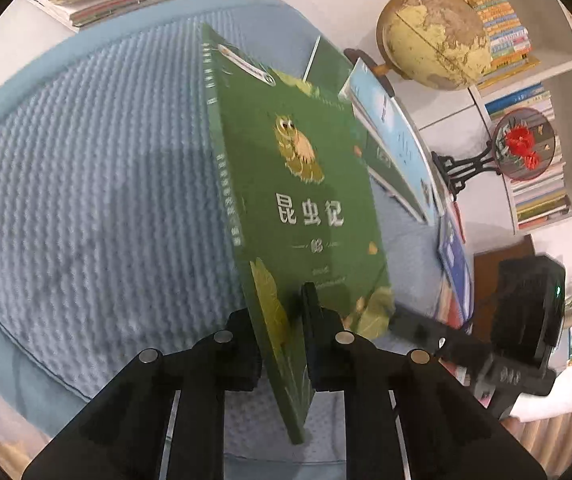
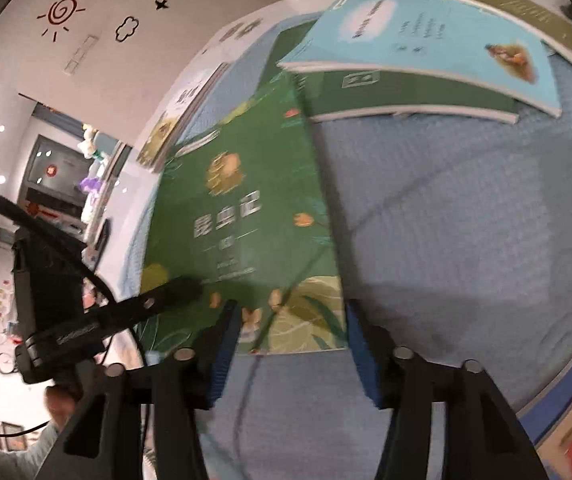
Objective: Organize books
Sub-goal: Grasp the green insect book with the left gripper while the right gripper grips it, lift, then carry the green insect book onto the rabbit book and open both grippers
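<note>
Gripping green book [image 1: 302, 200], left tool [image 1: 282, 344], shelves of books [image 1: 526, 92]

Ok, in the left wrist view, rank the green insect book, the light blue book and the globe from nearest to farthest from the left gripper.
1. Green insect book: clamped between the left gripper fingers, standing on edge over the blue mat.
2. Light blue book: right of it, leaning.
3. Globe: upper right, by the shelves.

the green book [image 1: 306, 184] has a smooth paper cover with a soft shine. the blue cloth [image 1: 86, 200] under it looks thick and ribbed, with a rough woven surface. the left tongs [image 1: 282, 320] are matt black plastic with small round metal pins.
</note>
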A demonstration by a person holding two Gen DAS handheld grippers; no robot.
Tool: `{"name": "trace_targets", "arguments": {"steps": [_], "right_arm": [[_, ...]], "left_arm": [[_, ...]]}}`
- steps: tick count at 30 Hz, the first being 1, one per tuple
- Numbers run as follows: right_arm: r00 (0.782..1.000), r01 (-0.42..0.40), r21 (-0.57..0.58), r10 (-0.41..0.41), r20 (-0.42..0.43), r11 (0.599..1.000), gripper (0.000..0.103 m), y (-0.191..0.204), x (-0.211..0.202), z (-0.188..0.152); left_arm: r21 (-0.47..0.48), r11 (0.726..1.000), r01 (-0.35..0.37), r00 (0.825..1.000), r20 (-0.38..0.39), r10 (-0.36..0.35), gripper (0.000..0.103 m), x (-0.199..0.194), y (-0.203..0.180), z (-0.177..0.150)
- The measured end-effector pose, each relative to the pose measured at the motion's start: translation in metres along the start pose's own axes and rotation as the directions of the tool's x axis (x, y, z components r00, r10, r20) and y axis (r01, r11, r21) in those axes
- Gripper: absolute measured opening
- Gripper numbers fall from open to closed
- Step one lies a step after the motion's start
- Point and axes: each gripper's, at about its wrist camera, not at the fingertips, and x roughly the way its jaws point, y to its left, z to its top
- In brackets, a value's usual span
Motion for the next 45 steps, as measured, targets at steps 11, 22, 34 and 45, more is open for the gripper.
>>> {"name": "trace_targets", "arguments": {"steps": [11,22,34,45], "right_arm": [[0.966,-0.255,0.235,0.255,0.030,0.938,0.069,-0.022,0.019,-0.003],[0.935,-0.355,0.309,0.328,0.136,0.882,0.029,-0.010,0.040,0.005],[0.975,0.174,-0.133,-0.151,0.163,0.976,0.022,0.130,0.041,0.010],[0.962,0.190,-0.203,-0.141,0.234,0.961,0.022,0.211,0.082,0.059]], "left_arm": [[-0.322,0.864,0.387,0.904,-0.054,-0.425,0.012,-0.009,0.034,0.041],[-0.214,0.950,0.227,0.937,-0.218,-0.273,0.011,-0.001,0.028,0.061],[0.299,0.954,-0.001,0.985,-0.164,0.053,0.012,-0.037,-0.003,0.080],[0.312,0.950,0.015,0.995,-0.099,0.017,0.012,-0.090,0.056,0.154]]}}
